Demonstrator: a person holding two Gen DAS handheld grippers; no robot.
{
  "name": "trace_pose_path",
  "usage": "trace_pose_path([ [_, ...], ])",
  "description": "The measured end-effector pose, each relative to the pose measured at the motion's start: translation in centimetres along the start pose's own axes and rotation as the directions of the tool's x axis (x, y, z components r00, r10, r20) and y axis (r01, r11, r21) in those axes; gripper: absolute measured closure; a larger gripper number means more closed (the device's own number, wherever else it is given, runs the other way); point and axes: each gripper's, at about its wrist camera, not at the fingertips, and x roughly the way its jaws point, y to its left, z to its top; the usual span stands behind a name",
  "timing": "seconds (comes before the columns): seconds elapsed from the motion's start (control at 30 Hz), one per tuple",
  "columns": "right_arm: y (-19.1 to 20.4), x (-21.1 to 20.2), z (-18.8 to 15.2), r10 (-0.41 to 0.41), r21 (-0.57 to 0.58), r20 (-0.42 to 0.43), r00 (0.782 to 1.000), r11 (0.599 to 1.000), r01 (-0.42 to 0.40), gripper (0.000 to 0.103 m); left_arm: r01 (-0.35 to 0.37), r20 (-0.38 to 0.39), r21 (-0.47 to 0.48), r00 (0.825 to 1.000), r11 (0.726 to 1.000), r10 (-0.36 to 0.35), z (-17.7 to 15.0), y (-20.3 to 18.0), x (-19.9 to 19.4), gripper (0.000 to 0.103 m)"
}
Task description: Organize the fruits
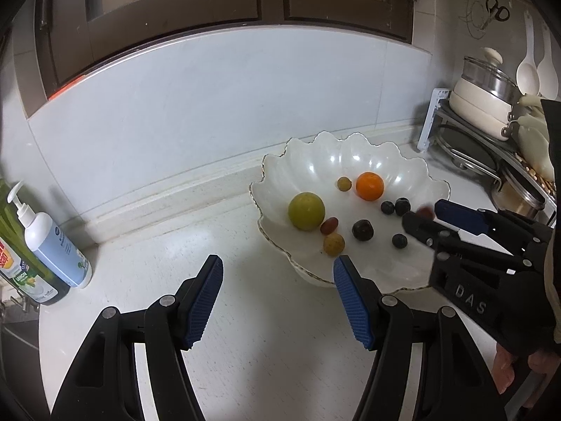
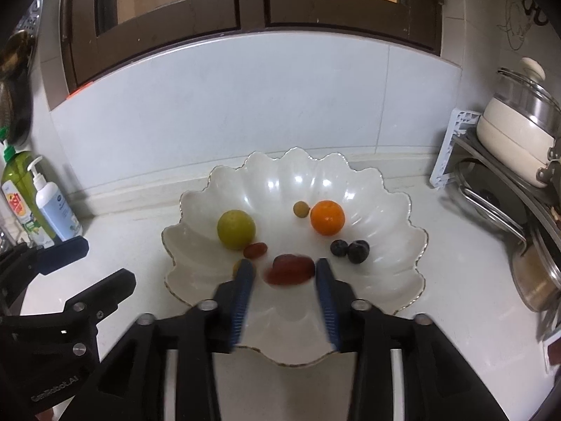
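Jaws of right gripper (image 2: 284, 273) parted, a blurred red fruit (image 2: 289, 269) loose between them over the white bowl (image 2: 196, 210); left gripper (image 1: 278, 280) wide open, empty, above counter (image 1: 157, 238). Step looks like drop-off into bowl w/ other fruit. Next: back right gripper clear

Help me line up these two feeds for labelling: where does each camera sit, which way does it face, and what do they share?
Left wrist: on the left gripper, angled down at the counter; its open fingers frame the bowl's near rim, the right gripper entering at the picture's right.
Right wrist: on the right gripper, over the bowl; a blurred red fruit sits between its parted fingers.
Shared: bowl, orange, soap bottle.
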Motion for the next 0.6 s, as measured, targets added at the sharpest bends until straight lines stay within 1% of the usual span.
trace_pose_path([
  [0.07,0.0,-0.2,-0.1,-0.003,0.005,0.007,1.000,1.000,0.003,0.054,0.002,0.003,0.001,1.000,1.000,-0.002,0.0,0.1,0.0,0.038],
  [0.2,0.2,-0.6,-0.3,-0.013,0.016,0.006,1.000,1.000,0.013,0.054,0.011,0.009,0.007,1.000,1.000,-0.011,-0.1,0.3,-0.5,0.038],
  [0.3,0.4,-1.5,-0.6,-0.026,0.025,0.015,1.000,0.999,0.026,0.054,0.012,0.029,0.011,1.000,1.000,-0.012,-0.2,0.4,-1.3,0.033],
  [0.4,0.6,-3.0,-1.0,-0.050,0.036,0.031,0.998,0.998,0.048,0.053,0.009,0.049,0.021,0.999,1.000,-0.010,-0.4,0.4,-2.2,0.032],
  [0.43,0.6,-3.6,-1.2,-0.056,0.040,0.038,0.998,0.998,0.054,0.053,0.012,0.060,0.023,0.998,1.000,-0.013,-0.5,0.4,-2.7,0.029],
  [0.5,0.7,-4.8,-1.7,-0.076,0.049,0.055,0.996,0.996,0.073,0.043,0.010,0.080,0.027,0.997,1.000,-0.012,-0.7,0.4,-3.6,0.025],
  [0.6,0.8,-7.1,-2.5,-0.109,0.063,0.090,0.990,0.993,0.103,0.039,0.001,0.124,0.042,0.992,0.999,-0.006,-1.1,-0.1,-5.3,0.021],
])
